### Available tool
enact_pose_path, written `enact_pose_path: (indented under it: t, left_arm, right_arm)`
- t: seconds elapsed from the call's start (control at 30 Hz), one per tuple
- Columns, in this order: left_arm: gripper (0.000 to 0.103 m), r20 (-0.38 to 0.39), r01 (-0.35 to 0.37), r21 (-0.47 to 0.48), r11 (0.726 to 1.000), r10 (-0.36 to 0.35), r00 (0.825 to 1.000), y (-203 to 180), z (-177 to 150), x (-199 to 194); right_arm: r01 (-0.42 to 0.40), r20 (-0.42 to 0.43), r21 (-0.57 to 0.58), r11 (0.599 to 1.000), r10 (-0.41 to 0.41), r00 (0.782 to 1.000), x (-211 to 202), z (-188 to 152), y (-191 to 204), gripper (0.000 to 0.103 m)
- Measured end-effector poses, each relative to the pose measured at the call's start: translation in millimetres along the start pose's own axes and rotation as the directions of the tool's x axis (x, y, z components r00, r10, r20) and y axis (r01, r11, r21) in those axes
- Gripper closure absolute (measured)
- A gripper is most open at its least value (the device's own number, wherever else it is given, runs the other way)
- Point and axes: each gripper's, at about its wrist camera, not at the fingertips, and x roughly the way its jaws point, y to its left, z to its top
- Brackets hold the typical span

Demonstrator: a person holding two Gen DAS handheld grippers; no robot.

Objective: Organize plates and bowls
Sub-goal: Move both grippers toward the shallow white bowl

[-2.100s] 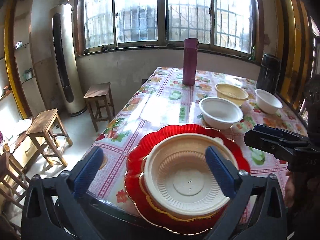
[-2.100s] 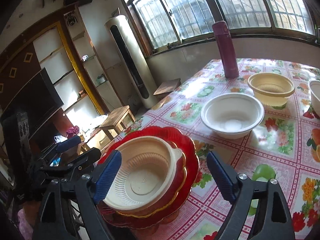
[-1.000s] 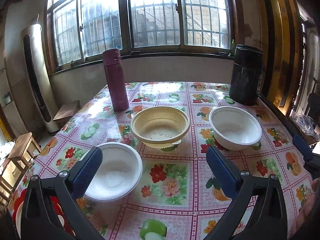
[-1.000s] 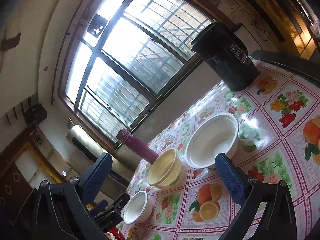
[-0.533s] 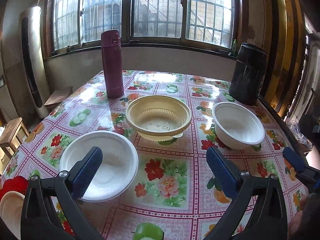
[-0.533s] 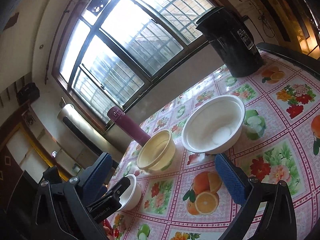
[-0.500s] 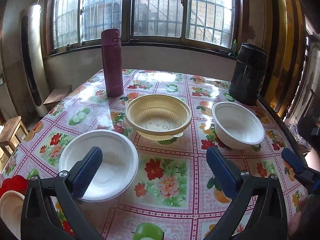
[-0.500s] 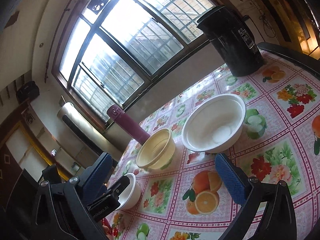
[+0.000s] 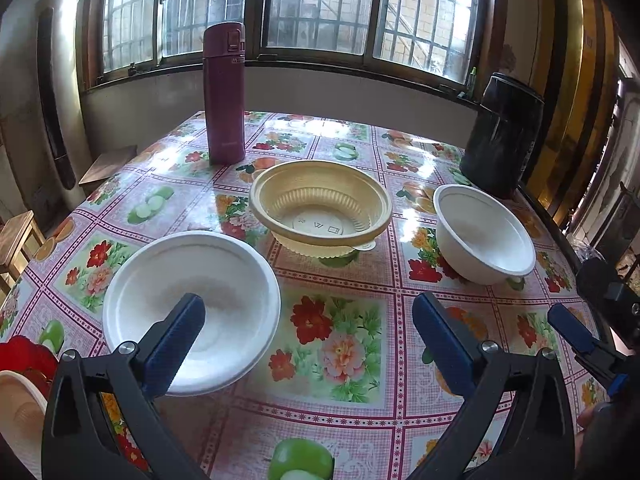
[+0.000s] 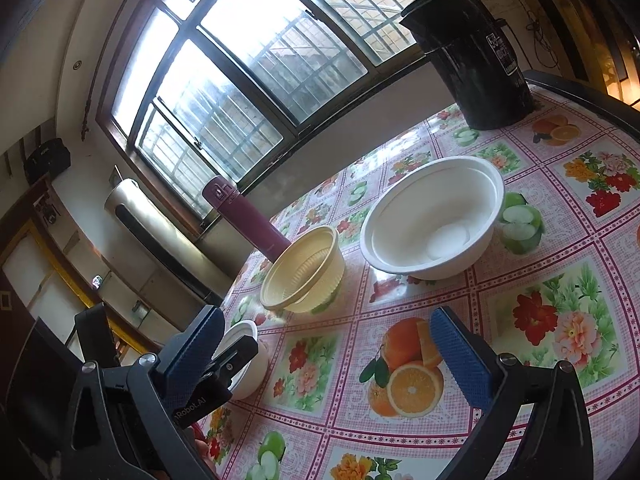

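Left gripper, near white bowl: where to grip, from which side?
Take the white bowl by its near rim, from above and the near side. It sits upright and empty, mouth up, so the thin flared lip is probably the only part the jaws can span: one finger inside, the other outside. The left gripper is open, one pad already over the bowl.

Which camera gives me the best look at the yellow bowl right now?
The left wrist view: the yellow bowl sits mid-frame, seen from above, ribbed inside and base fully visible. The right wrist view shows the same bowl smaller, tilted by the camera angle and off to the left, its inside only partly seen.
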Motion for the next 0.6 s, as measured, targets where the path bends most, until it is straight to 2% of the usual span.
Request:
enact_pose_path:
  t: [0.6]
  left_arm:
    - [0.000,-0.031,-0.014,-0.015,1.000,0.014,0.999,12.9,-2.5,9.6]
  right_arm:
    - [0.019,-0.030,-0.015,1.000,-0.020,0.999,7.7,-4.5,2.5,0.000]
